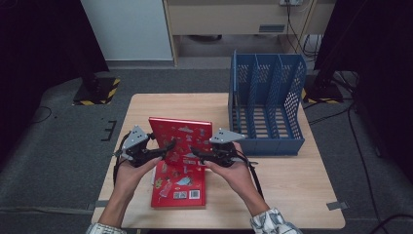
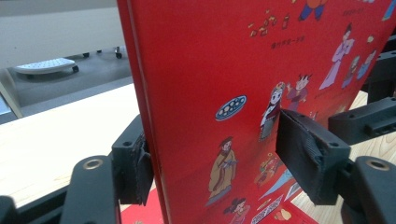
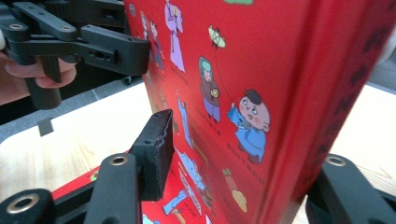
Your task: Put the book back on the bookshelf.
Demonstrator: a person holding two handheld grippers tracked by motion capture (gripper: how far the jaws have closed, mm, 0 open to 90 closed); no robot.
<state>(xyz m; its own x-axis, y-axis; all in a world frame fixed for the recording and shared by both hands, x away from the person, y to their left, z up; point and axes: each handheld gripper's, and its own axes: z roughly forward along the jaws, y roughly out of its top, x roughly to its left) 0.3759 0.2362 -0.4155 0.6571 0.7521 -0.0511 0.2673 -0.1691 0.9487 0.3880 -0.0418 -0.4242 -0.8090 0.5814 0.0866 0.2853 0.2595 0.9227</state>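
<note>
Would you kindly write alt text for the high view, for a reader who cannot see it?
Two hands hold an upright red book between the left tongs and the right tongs, above a second red book lying flat on a wooden table. A blue file rack stands at the back right.

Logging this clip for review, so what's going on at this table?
A person stands a red picture book upright between two hand-held grippers, above a second red book lying flat on the wooden table. The right gripper has its jaws around the book's right edge. The left gripper straddles the left edge, one pad clear of the cover. A blue file rack stands empty at the table's far right.
</note>
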